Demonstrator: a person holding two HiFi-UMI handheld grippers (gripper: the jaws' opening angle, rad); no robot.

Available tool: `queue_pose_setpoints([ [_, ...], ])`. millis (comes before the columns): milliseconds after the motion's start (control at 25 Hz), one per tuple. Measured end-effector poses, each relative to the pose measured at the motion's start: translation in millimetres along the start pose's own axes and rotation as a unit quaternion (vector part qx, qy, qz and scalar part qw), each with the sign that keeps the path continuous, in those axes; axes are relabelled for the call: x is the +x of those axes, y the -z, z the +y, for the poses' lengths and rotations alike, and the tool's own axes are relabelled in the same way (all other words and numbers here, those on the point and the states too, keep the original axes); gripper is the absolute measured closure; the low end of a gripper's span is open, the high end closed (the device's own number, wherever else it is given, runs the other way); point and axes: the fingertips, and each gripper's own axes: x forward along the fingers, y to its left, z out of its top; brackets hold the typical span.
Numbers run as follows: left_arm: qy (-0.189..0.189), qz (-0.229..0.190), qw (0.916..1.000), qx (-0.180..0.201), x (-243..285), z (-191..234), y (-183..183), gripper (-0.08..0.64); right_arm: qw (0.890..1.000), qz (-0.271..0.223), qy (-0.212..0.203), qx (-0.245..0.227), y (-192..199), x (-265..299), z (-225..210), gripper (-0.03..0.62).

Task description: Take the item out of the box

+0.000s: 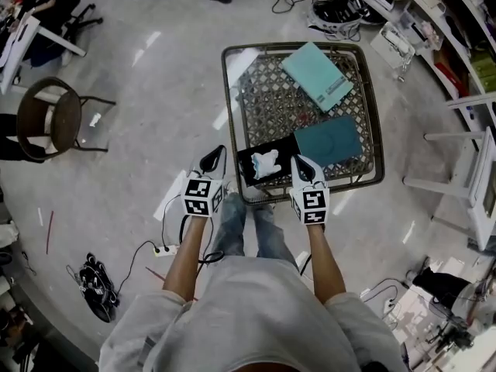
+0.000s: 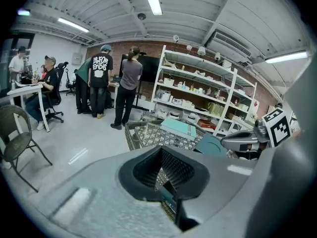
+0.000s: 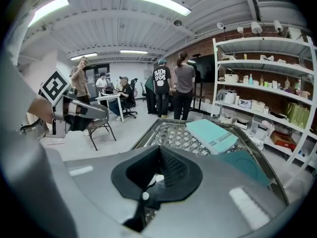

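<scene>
1. One metal lattice table (image 1: 267,107) sat centre frame, with three box pieces on top
2. One brown round-seat chair (image 1: 50,118) stood on the floor far to the left, well apart from the table
3. One light teal flat box (image 1: 316,74) lay closed at the far right of the table, lying at a slant
4. One dark teal lid (image 1: 328,139) lay flat nearer the person, just beside the black box's right end
5. One black box (image 1: 245,169) sat open at the table's near edge, between the two grippers
6. Two grippers, each with one marker cube. The left gripper (image 1: 217,155) had its jaws together with nothing in them, and it was off the table's near left corner, near the black box but apart from it
7. The right gripper (image 1: 299,163) also had its jaws fully together and held nothing. Its tip was just beside the black box's right end; contact couldn't be told
8. One white item (image 1: 265,163) lay inside the black box, not taken out, with neither gripper on it
</scene>
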Motion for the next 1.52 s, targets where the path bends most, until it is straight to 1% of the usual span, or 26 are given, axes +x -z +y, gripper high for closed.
queue_pose_setpoints([
  [200,-0.003,0.006,1.0,-0.006,-1,1,9,0.557,0.999,0.019,-0.017,-0.02,11,4,12,0.592],
  [320,-0.004,0.007,0.9999,-0.01,-2,2,12,0.557,0.998,0.032,-0.034,-0.039,15,8,20,0.592],
  [520,-0.008,0.007,0.9998,-0.014,-3,8,15,0.557,0.992,0.06,-0.061,-0.093,27,16,33,0.592],
  [600,-0.009,0.007,0.9998,-0.014,-3,10,16,0.557,0.987,0.076,-0.071,-0.122,35,19,37,0.592],
  [680,-0.01,0.006,0.9998,-0.016,-3,11,17,0.557,0.98,0.09,-0.085,-0.157,42,23,41,0.592],
  [840,-0.012,0.007,0.9997,-0.019,-3,11,17,0.557,0.96,0.115,-0.119,-0.227,56,29,52,0.592],
  [960,-0.013,0.007,0.9997,-0.02,-3,12,18,0.557,0.945,0.131,-0.142,-0.264,65,33,59,0.592],
  [1040,-0.013,0.007,0.9997,-0.02,-4,12,19,0.557,0.938,0.141,-0.155,-0.277,71,35,63,0.592],
  [1200,-0.015,0.008,0.9996,-0.023,-6,14,19,0.557,0.934,0.158,-0.177,-0.266,76,40,68,0.591],
  [1240,-0.015,0.008,0.9996,-0.023,-7,14,19,0.557,0.933,0.164,-0.184,-0.262,79,41,69,0.569],
  [1280,-0.015,0.008,0.9996,-0.024,-7,14,20,0.557,0.931,0.171,-0.192,-0.258,81,43,71,0.498],
  [1520,-0.017,0.009,0.9995,-0.027,-7,16,23,0.557,0.915,0.206,-0.227,-0.263,95,57,79,0.362],
])
